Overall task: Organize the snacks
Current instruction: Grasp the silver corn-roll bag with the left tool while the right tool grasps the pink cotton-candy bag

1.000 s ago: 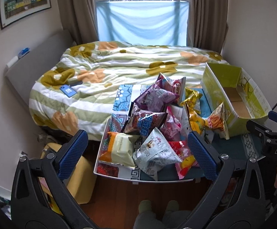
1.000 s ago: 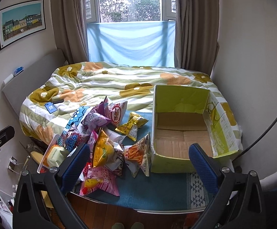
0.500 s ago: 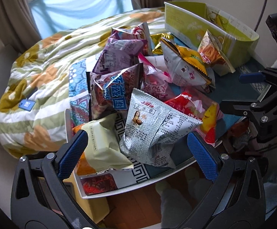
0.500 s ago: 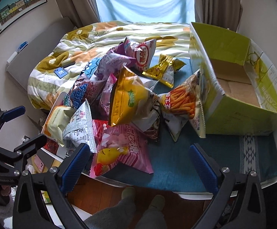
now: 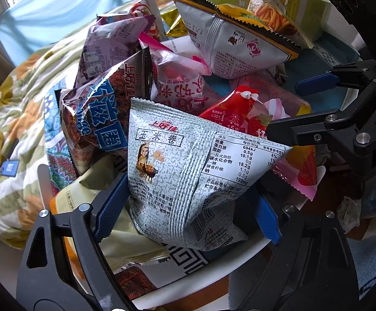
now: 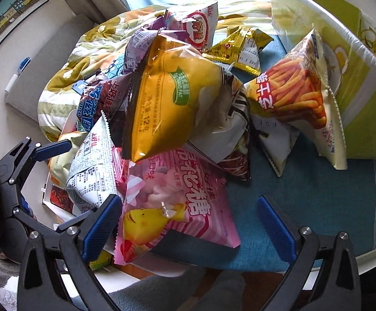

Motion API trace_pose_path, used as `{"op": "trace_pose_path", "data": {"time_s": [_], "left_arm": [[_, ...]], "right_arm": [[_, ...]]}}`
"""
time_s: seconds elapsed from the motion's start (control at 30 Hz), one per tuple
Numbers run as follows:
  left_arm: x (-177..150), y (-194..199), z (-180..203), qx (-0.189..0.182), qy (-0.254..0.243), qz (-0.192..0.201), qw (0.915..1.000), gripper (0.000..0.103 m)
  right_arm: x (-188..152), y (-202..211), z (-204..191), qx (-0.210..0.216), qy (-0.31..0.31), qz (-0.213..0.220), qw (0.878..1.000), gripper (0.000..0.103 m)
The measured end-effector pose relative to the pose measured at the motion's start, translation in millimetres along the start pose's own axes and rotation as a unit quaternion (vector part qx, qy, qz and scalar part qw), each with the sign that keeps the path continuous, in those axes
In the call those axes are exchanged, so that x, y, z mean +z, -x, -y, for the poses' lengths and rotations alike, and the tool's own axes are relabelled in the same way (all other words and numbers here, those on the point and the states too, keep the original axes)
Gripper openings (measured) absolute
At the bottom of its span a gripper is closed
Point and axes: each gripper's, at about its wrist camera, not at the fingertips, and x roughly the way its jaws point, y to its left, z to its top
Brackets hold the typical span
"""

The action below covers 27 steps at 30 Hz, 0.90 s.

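Observation:
A heap of snack bags lies on a low table with a blue cloth (image 6: 304, 197). My left gripper (image 5: 188, 212) is open, its blue pads on either side of a grey speckled bag (image 5: 188, 171) at the near edge of the heap. My right gripper (image 6: 188, 223) is open around the near end of a pink candy bag (image 6: 177, 207). Above that lie a yellow bag (image 6: 172, 103) and a fries bag (image 6: 291, 96). A green cardboard box (image 6: 356, 77) stands open at the right. The right gripper also shows in the left wrist view (image 5: 304, 108).
A bed with a flowered quilt (image 6: 89, 59) lies behind the table. A white tray edge (image 5: 239, 256) runs under the near bags. A brown-and-blue bag (image 5: 102, 114) and a purple bag (image 5: 107, 44) stand at the left of the heap.
Both grippers have moved forward and down to the heap. The grey bag now sits between the left pads and the pink bag between the right ones.

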Motion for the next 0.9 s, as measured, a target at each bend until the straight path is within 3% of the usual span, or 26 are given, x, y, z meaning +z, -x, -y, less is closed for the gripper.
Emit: {"op": "trace_pose_path", "data": {"time_s": [0.5, 0.7, 0.9], "left_arm": [[0.8, 5.6, -6.3, -0.023, 0.006, -0.002, 0.9997, 0.071], [1.6, 9.7, -1.3, -0.024, 0.008, -0.006, 0.9997, 0.065], [0.3, 30.5, 1.2, -0.022, 0.016, 0.004, 0.9996, 0.063]], "right_arm": [[2.0, -25.6, 10.4, 0.055, -0.049, -0.033, 0.997, 0.102], [5.6, -30.0, 8.0, 0.085, -0.056, -0.041, 0.994, 0.072], [2.8, -15.3, -7.2, 0.067, -0.052, -0.027, 0.996, 0.069]]}}
